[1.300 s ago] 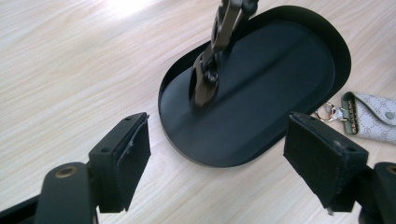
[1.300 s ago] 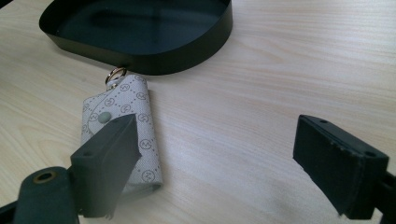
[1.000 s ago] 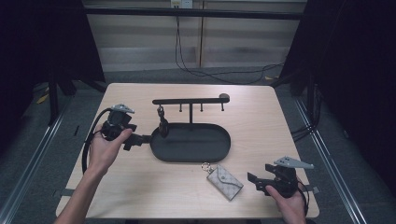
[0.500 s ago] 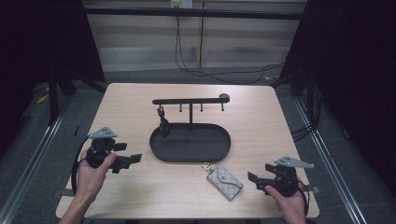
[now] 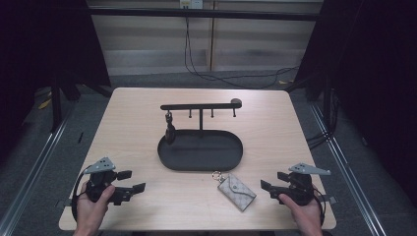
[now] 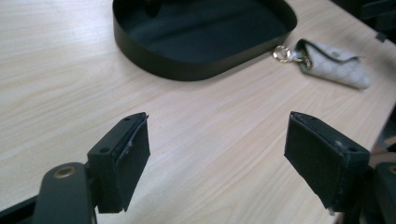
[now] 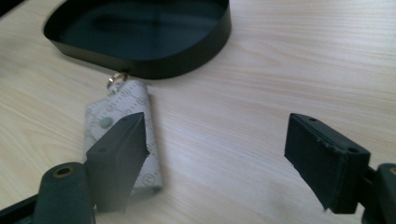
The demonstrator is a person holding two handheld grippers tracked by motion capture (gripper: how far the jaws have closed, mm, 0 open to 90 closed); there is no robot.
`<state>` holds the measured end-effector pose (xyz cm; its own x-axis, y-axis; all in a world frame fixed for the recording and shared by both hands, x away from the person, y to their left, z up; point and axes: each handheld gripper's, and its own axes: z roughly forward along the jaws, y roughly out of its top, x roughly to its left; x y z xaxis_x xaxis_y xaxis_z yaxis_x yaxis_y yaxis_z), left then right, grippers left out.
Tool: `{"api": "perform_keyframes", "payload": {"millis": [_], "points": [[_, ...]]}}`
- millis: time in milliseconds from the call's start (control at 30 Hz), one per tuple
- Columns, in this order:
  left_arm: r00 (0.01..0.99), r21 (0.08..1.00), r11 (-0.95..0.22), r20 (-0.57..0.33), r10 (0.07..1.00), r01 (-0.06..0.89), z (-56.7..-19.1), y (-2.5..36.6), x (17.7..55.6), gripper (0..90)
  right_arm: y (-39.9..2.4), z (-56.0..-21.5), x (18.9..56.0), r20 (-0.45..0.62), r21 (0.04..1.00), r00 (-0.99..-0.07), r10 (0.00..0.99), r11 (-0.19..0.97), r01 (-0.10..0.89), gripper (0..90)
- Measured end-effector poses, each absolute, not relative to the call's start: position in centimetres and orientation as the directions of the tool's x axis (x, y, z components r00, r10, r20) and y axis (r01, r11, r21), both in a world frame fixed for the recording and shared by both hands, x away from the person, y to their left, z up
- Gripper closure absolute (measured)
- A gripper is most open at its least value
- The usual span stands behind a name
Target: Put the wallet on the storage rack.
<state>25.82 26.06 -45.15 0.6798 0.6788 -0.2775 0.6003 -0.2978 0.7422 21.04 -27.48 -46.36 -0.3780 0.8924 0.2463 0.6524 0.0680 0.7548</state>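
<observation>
Just left of the right hand-held gripper (image 5: 269, 186) lies the key pouch (image 5: 238, 186).

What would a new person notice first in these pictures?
The black oval tray with its hook rack stands at the middle of the wooden table. A small grey key pouch lies just before the tray, between the open left gripper and right gripper.

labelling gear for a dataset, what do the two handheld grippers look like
Both the left gripper and the right gripper are black handheld units with two blocky black jaws carrying flat dark pads. Each has a grey three-cornered plate on top and a black cable looping from its body. The forearms show no sleeves.
</observation>
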Motion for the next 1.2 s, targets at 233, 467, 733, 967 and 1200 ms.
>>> {"api": "perform_keyframes", "payload": {"millis": [233,467,733,967,1200], "points": [[0.658,0.732,-0.268,-0.312,0.685,0.626,-45.9,26.4,25.3,19.5,-27.2,-45.4,21.4,0.25,0.749,-0.411,0.877,0.095,0.656,23.9],[0.677,0.758,-0.252,-0.316,0.665,0.602,-45.5,26.5,24.8,16.0,-26.3,-43.7,22.3,0.232,0.718,-0.45,0.862,0.161,0.678,24.0],[0.699,0.758,-0.285,-0.296,0.651,0.587,-45.4,26.5,24.0,16.7,-24.6,-42.6,23.7,0.25,0.654,-0.473,0.845,0.212,0.726,23.1],[0.704,0.756,-0.296,-0.289,0.649,0.584,-45.5,26.2,24.0,16.7,-22.9,-42.8,24.9,0.228,0.563,-0.503,0.833,0.309,0.767,23.0],[0.711,0.755,-0.302,-0.293,0.639,0.582,-45.5,26.2,24.0,16.6,-21.9,-42.4,25.5,0.234,0.508,-0.519,0.822,0.352,0.786,21.8]]}}
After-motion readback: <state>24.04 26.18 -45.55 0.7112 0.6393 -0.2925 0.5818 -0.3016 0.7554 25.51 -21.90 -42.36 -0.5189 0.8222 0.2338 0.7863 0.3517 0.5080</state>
